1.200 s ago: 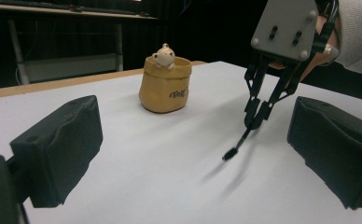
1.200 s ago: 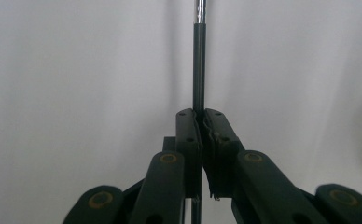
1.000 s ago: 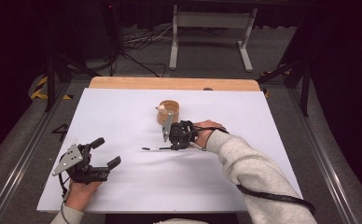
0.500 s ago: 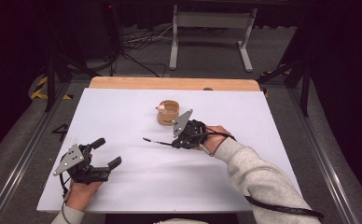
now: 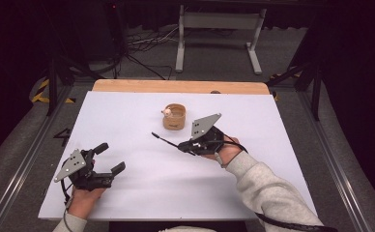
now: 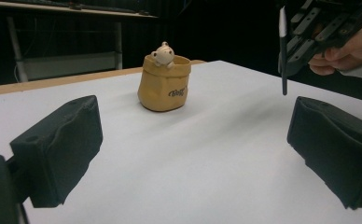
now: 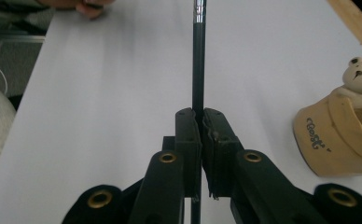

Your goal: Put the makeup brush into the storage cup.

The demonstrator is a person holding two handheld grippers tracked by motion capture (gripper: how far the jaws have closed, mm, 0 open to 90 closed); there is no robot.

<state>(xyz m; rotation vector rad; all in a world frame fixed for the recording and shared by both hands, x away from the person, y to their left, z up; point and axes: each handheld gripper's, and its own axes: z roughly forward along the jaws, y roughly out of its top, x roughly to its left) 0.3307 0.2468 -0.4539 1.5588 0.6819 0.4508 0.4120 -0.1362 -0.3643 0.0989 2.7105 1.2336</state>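
A tan pot with a small bear figure on its rim stands at the table's far middle. My right gripper hovers just in front of and right of it, shut on a dark slim pencil that sticks out to the left. In the right gripper view the pads clamp the pencil, with the pot to the right. My left gripper rests at the near left, open with nothing between its jaws. From there the pot is ahead, and the pencil hangs at the upper right.
The white tabletop has a wooden strip along its far edge. A grey sleeve reaches in from the lower right. Behind the table are a metal stand and floor cables.
The right gripper has moved to the right and slightly up with the pencil in it, away from the pot's front. The left gripper has stayed where it was.
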